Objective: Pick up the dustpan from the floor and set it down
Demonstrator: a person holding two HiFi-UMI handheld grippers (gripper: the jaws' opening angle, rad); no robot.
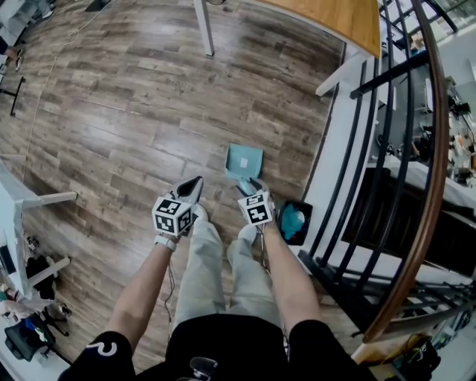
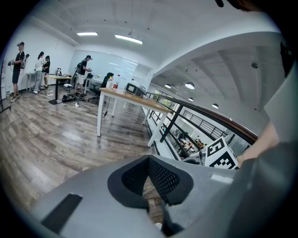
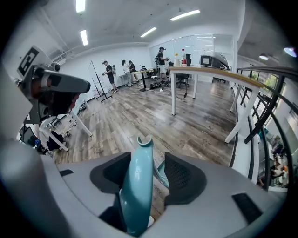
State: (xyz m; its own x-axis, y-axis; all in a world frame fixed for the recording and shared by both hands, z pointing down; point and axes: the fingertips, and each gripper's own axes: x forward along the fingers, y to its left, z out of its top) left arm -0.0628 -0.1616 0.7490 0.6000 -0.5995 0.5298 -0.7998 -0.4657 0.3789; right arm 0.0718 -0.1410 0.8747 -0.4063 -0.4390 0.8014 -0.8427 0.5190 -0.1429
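Loosely — the dustpan handle (image 3: 138, 186) stands between the parted right tongs (image 3: 148, 159).

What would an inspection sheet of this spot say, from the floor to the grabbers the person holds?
Surface: glossy wood-plank floor.
Job's things: teal dustpan resting on the floor, its handle rising toward the person.
Clutter: dark bin with something blue in it, beside the railing; bags at lower left.
Grippers: left gripper shut, empty; right gripper open, the handle between its jaws.
Cables: thin cable across the floor.
Surroundings: wooden-topped table, black railing, people at far desks.
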